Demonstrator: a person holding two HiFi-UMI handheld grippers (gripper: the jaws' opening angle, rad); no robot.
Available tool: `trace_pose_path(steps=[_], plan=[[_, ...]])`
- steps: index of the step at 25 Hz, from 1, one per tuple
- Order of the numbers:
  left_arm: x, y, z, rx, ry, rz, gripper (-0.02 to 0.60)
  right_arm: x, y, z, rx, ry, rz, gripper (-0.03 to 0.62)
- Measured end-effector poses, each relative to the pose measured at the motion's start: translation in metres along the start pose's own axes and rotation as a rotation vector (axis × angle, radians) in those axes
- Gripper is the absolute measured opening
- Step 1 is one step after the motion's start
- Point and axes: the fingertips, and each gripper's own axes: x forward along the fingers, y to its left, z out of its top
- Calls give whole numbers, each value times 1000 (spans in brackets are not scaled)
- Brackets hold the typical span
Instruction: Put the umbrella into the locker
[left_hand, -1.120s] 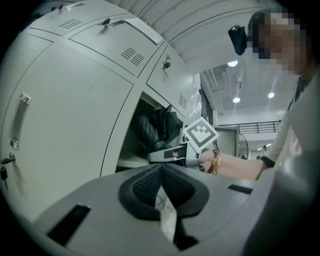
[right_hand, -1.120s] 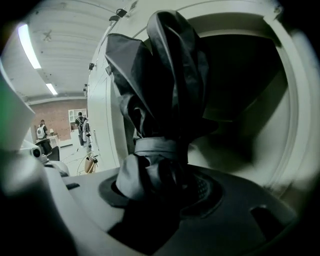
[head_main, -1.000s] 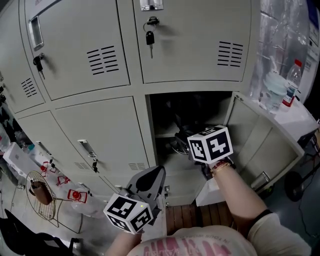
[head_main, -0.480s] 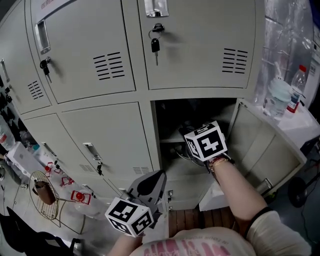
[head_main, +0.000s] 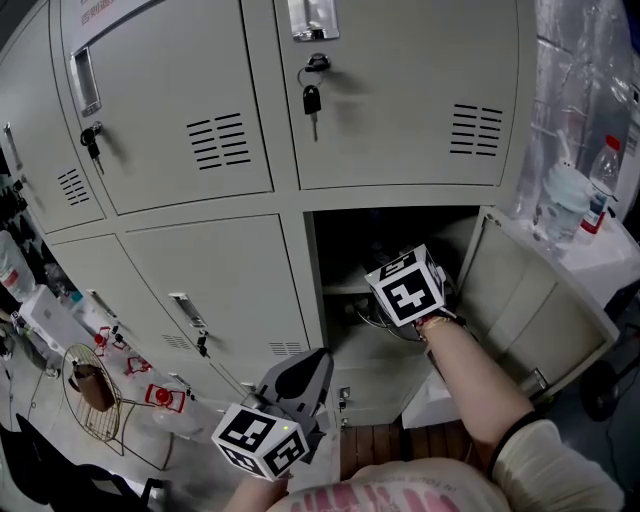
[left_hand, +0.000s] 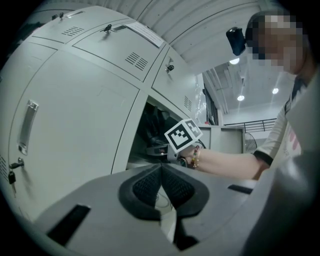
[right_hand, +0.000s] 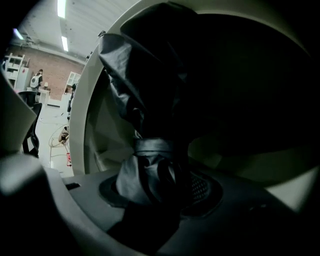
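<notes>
The open locker (head_main: 385, 240) is the lower right compartment, dark inside, its door (head_main: 530, 305) swung out to the right. My right gripper (head_main: 390, 300) reaches into its mouth, marker cube towards me. In the right gripper view it (right_hand: 160, 182) is shut on the folded dark umbrella (right_hand: 142, 115), whose fabric bunches between the pads and rises into the shadowed locker interior. My left gripper (head_main: 300, 370) hangs low in front of the lockers. Its pads (left_hand: 145, 187) are pressed together on nothing, and it looks towards the right gripper's cube (left_hand: 183, 135).
Closed grey locker doors surround the open one, with keys hanging in their locks (head_main: 312, 98). A white table with bottles (head_main: 598, 190) stands to the right. A wire basket (head_main: 88, 388) and small items lie on the floor at the left.
My right gripper has pushed a little further into the locker opening with the umbrella. The left gripper has hardly moved.
</notes>
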Motion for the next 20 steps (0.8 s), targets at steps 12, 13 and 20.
trace_pose_path(steps=[12, 13, 20], plan=[[0, 6, 0, 0, 0, 27, 2, 20, -10, -9, -91, 23, -75, 240], [0, 6, 0, 1, 1, 27, 2, 20, -10, -10, -103, 27, -85, 241], [1, 7, -2, -3, 7, 33, 2, 24, -8, -12, -199, 82, -99, 244]])
